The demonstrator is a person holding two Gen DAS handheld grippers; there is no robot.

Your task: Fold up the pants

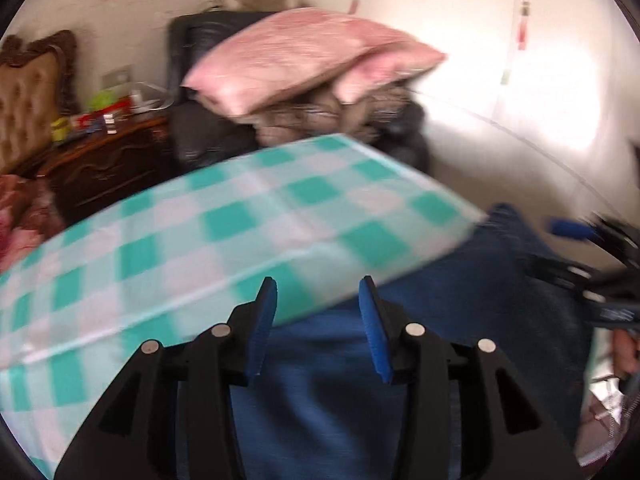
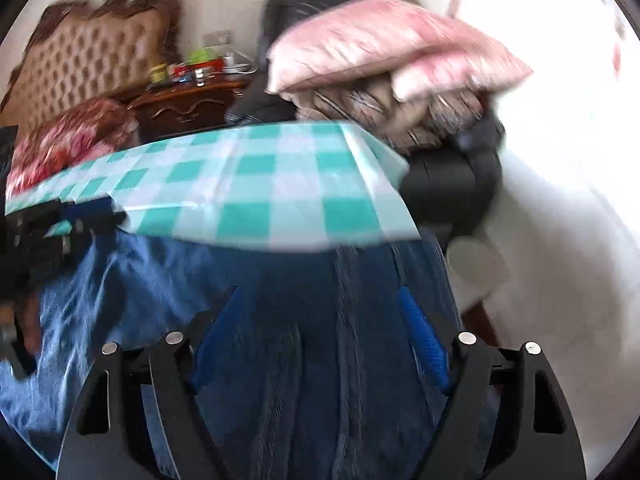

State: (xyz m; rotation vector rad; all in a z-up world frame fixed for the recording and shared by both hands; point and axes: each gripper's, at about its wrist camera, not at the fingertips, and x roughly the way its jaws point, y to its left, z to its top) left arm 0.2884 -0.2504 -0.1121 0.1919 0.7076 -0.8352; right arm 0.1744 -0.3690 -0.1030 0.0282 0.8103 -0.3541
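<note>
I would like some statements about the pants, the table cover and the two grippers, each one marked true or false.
1. The pants are blue denim. True.
2. The tablecloth is plain red. False: it is checked in green and white.
3. The left gripper has its jaws apart with nothing pinched between them. True.
4. The right gripper is clamped shut on a pink pillow. False: its jaws are wide open above the pants.
5. Pink pillows lie stacked behind the table. True.
</note>
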